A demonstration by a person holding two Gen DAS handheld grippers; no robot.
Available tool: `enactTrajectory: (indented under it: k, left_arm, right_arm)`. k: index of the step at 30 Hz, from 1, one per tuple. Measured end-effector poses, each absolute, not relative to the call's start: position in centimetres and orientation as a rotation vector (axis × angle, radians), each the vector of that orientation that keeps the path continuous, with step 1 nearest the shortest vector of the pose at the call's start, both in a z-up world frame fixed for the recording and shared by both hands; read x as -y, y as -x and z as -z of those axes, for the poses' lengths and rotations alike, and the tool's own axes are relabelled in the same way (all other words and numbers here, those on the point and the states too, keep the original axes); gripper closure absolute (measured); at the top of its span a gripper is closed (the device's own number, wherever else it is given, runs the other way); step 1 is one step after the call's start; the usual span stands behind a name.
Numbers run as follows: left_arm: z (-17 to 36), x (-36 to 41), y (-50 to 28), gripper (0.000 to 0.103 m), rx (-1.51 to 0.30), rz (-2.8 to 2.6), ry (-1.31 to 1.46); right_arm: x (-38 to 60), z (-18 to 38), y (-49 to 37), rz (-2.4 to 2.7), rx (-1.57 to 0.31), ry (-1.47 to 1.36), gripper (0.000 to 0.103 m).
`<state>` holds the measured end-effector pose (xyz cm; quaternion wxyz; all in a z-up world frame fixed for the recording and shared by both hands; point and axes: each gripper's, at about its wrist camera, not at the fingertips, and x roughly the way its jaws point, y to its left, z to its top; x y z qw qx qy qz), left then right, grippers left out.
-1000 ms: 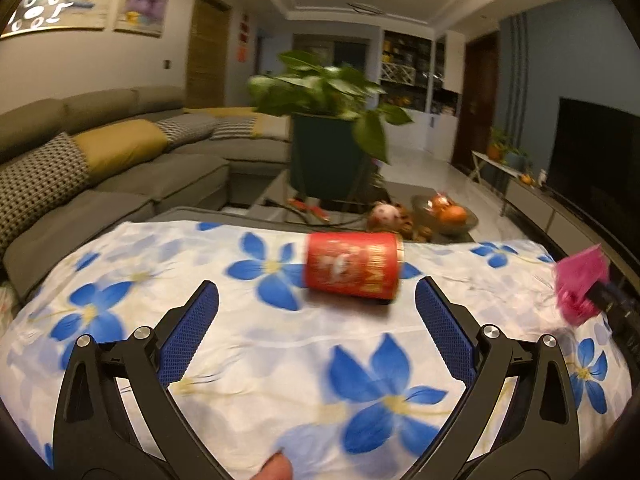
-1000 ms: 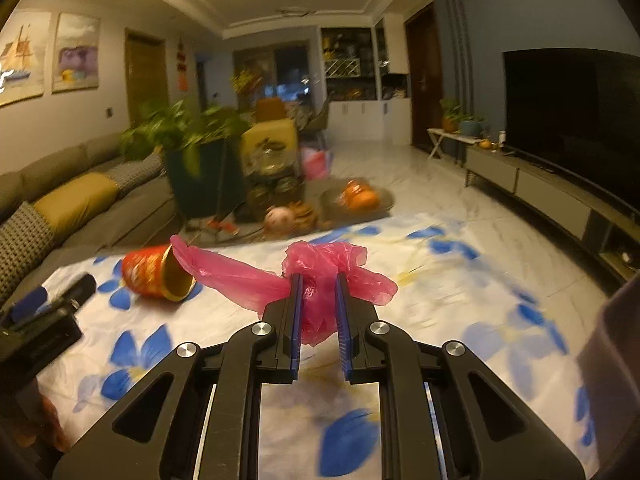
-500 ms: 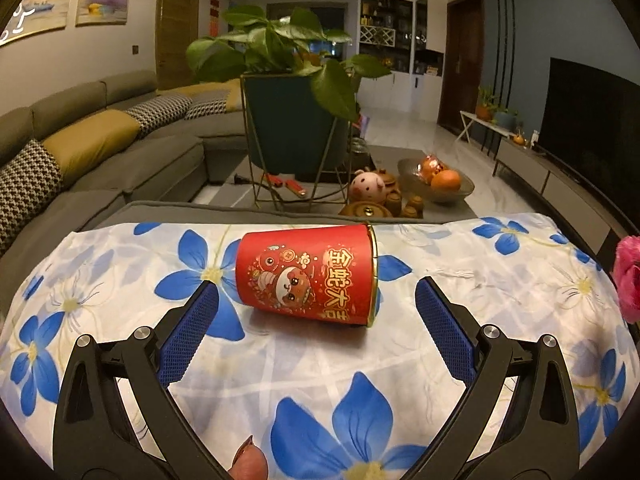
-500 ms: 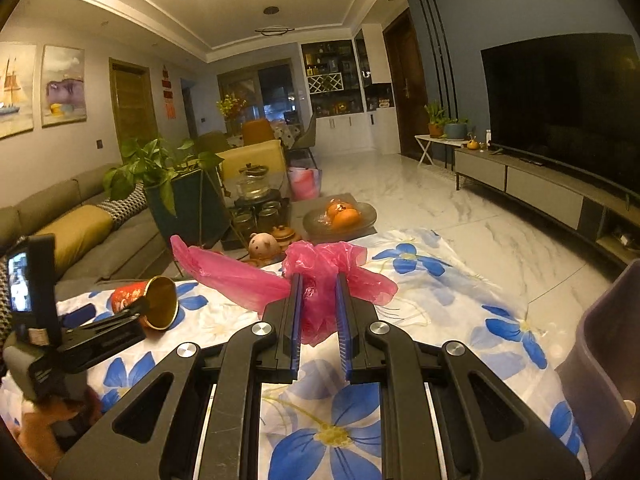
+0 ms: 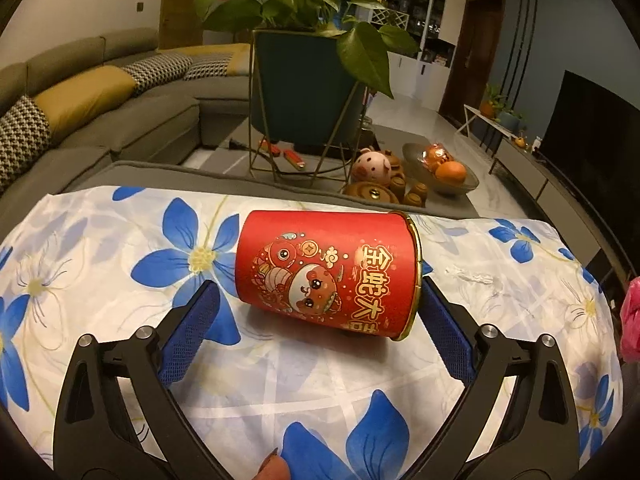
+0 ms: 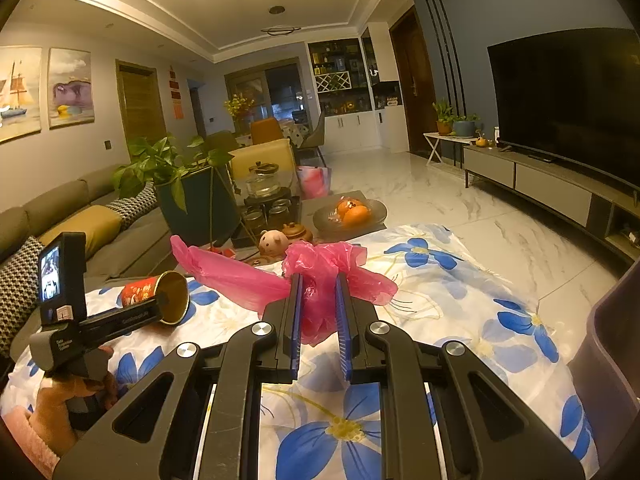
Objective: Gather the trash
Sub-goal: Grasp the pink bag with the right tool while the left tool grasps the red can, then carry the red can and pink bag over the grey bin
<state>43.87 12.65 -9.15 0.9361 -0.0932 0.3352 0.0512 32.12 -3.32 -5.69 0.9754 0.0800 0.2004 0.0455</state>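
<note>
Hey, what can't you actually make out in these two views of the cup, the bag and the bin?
- Cup: left wrist view shows only its side, so the inside is hidden; in the right wrist view the left gripper covers part of the mouth.
- Pink bag: contents hidden by crumpled plastic; left wrist view cuts it at the right edge.
- Bin: cut off by the right edge of the right wrist view, inside unseen.

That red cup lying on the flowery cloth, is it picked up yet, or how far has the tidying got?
Partly done. The right gripper is shut on the pink plastic bag, so that is collected. The red cup lies on its side between the open fingers of the left gripper, not yet gripped. Left: closing on it and lifting it away.
</note>
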Motion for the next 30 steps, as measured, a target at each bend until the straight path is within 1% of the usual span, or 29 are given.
enactTrajectory:
  k: [2, 3, 5, 12, 20, 30]
  left_arm:
    - [9.2, -12.7, -43.9, 0.013, -0.684, -0.098, 0.19]
    - [9.2, -12.6, -44.0, 0.017, -0.686, -0.095, 0.191]
    - [9.5, -12.7, -44.1, 0.02, -0.696, -0.092, 0.197]
    - [9.3, -13.0, -43.6, 0.021, -0.666, -0.065, 0.218]
    - [8.1, -12.7, -41.6, 0.021, -0.589, -0.056, 0.206]
    - [5.7, -11.9, -35.7, 0.021, -0.518, -0.041, 0.188]
  right_arm:
    - [3.3, 5.7, -32.1, -0.094, -0.405, -0.161, 0.087]
    - [3.2, 5.7, -32.1, -0.096, -0.406, -0.162, 0.087]
    - [3.2, 5.8, -32.0, -0.097, -0.406, -0.162, 0.087]
    - [3.1, 5.8, -32.0, -0.096, -0.408, -0.163, 0.087]
    - [3.2, 5.8, -31.9, -0.095, -0.407, -0.162, 0.087]
    - [3.6, 5.2, -30.2, -0.079, -0.4, -0.166, 0.087]
